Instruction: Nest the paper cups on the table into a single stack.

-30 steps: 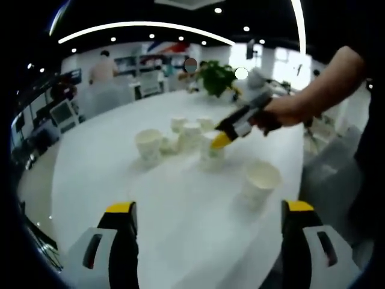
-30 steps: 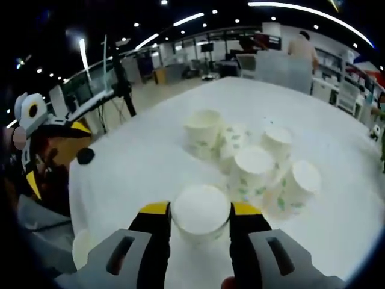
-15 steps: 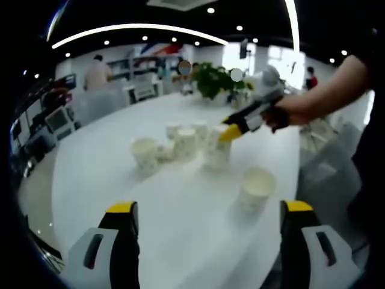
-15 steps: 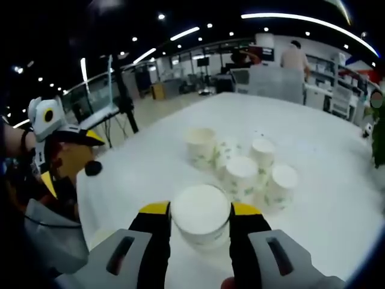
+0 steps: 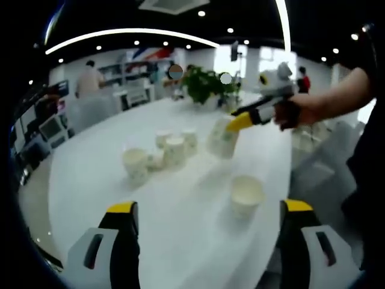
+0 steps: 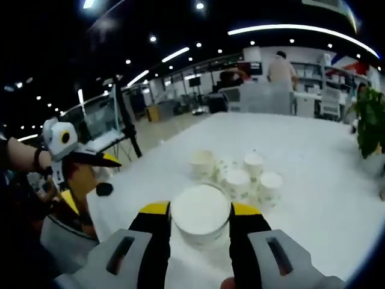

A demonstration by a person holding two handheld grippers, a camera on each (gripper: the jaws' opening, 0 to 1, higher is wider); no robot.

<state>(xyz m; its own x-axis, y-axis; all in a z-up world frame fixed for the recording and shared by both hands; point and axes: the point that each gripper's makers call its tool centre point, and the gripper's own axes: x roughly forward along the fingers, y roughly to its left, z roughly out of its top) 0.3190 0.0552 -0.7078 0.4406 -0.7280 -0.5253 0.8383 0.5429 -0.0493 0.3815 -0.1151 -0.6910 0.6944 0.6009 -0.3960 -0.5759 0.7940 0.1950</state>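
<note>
In the right gripper view my right gripper [image 6: 200,209] is shut on a white paper cup [image 6: 200,220] with green print, its round white end facing the camera. The left gripper view catches that same cup [image 5: 224,139] lifted clear of the white table [image 5: 180,229], in the right gripper [image 5: 243,121] that a person's hand brings in from the right. A cluster of several cups [image 5: 173,150] [image 6: 237,179] stands further along the table. One open cup [image 5: 246,194] stands upright alone, nearer my left gripper [image 5: 209,208], which is open and holds nothing.
A potted plant [image 5: 204,84] [image 6: 368,117] stands at the table's far end. The left gripper [image 6: 66,150] and a person's arm show beyond the table's left edge in the right gripper view. Desks, monitors and people fill the room behind.
The right gripper has risen with its cup, off the table and away from the cluster. Both cameras have lifted, so the cups look smaller and farther.
</note>
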